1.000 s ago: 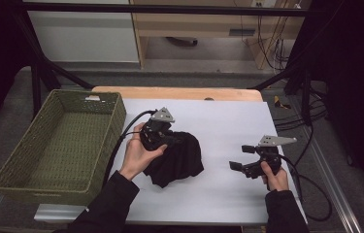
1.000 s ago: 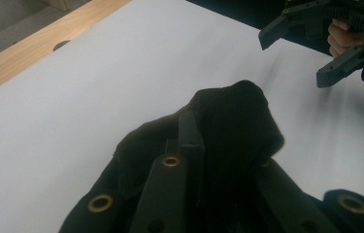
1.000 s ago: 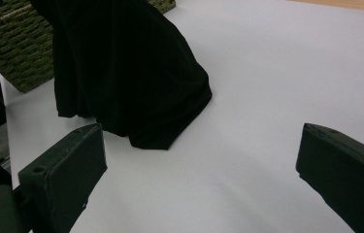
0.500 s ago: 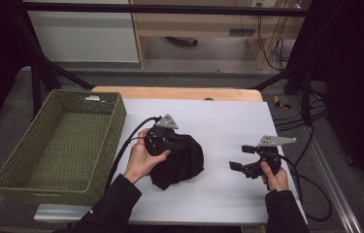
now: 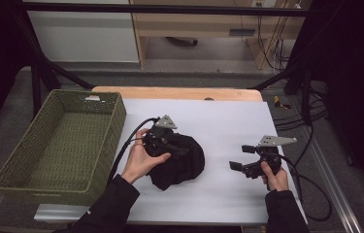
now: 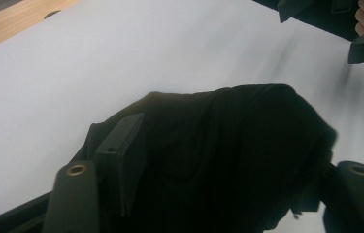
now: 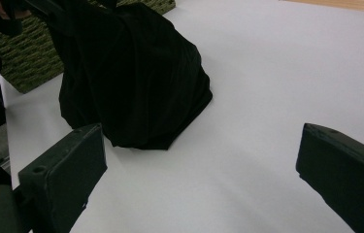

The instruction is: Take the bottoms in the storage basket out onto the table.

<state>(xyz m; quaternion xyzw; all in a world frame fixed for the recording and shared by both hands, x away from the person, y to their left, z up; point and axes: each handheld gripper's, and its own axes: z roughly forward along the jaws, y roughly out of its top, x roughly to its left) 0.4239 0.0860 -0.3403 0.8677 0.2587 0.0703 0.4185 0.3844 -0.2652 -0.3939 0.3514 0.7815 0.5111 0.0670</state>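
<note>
Left tongs (image 5: 177, 149) clamped on black cloth (image 5: 182, 162), mid-counter (image 5: 228, 121). Right tongs (image 5: 241, 158) apart, idle near right edge. Advise: lift bundle clear before crossing basket (image 5: 117, 116) rim.

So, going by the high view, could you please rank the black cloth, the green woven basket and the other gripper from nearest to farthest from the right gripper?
From the right gripper:
1. Black cloth, just to its left at mid-table.
2. Left gripper, farther left, over the cloth's far-left part.
3. Green woven basket, off the table's left edge.
</note>
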